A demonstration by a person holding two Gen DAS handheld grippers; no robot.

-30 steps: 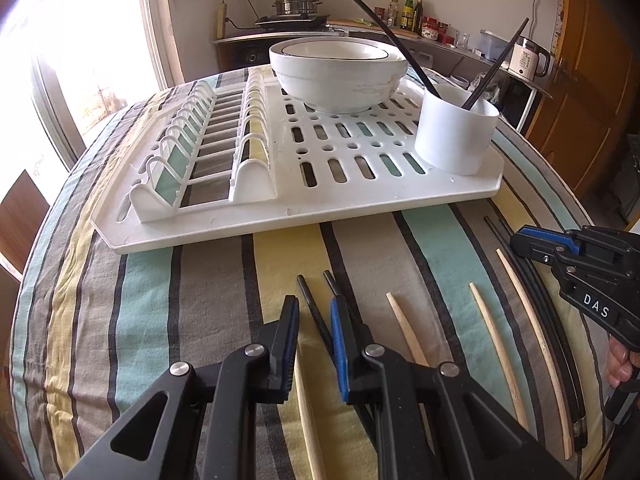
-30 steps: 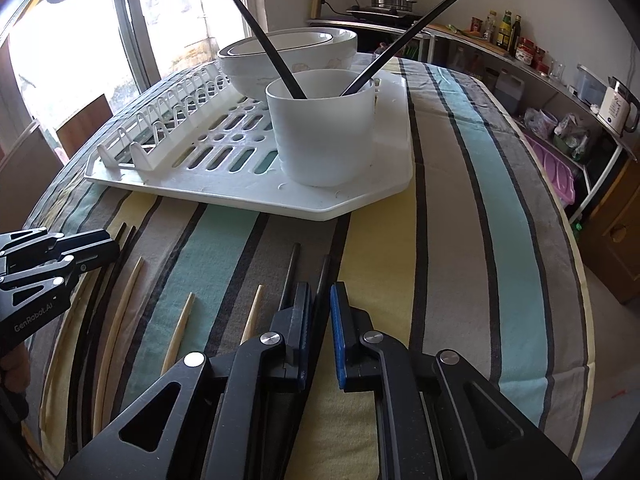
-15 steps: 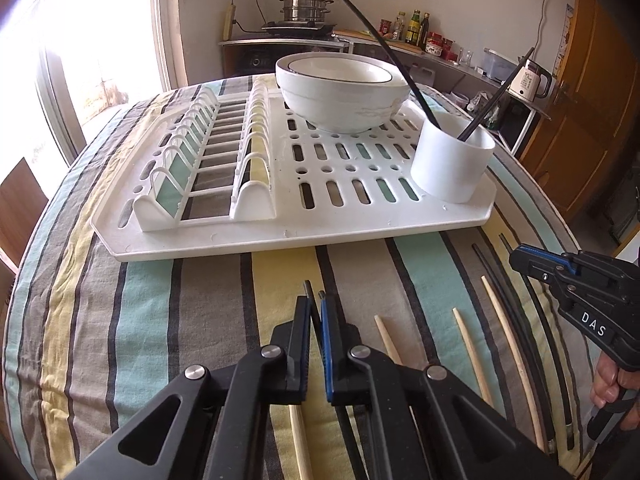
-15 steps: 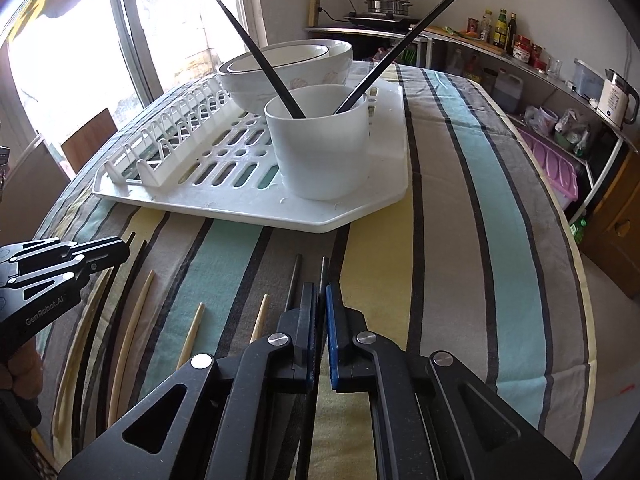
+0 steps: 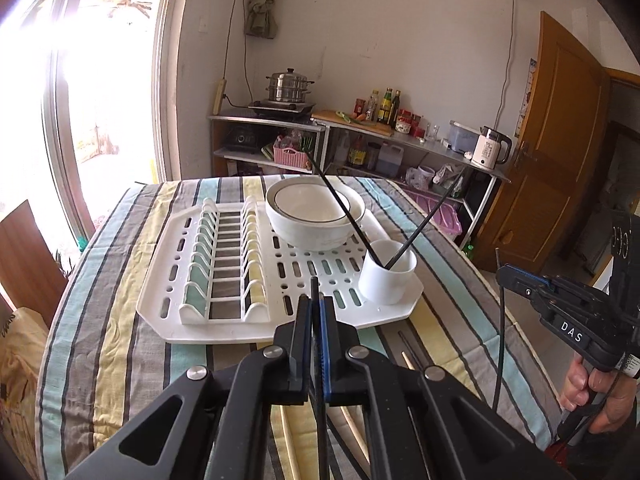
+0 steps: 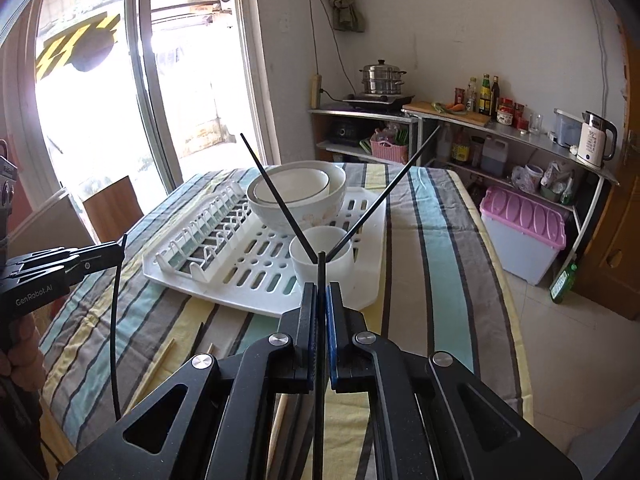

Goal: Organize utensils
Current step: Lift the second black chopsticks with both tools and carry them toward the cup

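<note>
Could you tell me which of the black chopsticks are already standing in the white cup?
The two crossed black chopsticks leaning out of the white cup on the drying rack; the other black ones are clamped in the grippers or lying on the tablecloth.

A striped cloth (image 5: 120,320) is covering the table. At the back wall, a steel steamer pot (image 5: 289,87) is sitting on a burner (image 5: 280,107) atop a metal shelf (image 5: 268,120). Sauce bottles (image 5: 386,105) and red jars (image 5: 408,122) are standing along the counter beside a cutting board (image 5: 352,122). A white kettle (image 5: 490,151) is resting at the counter's right end. A pink basket (image 5: 287,154) is sitting on the lower shelf. A lilac-lidded bin (image 6: 524,232) is standing on the floor, with a green bottle (image 6: 562,284) near it. A wooden door (image 5: 560,140) is standing at the right. Bright light is pouring through the window (image 6: 104,100).
</note>
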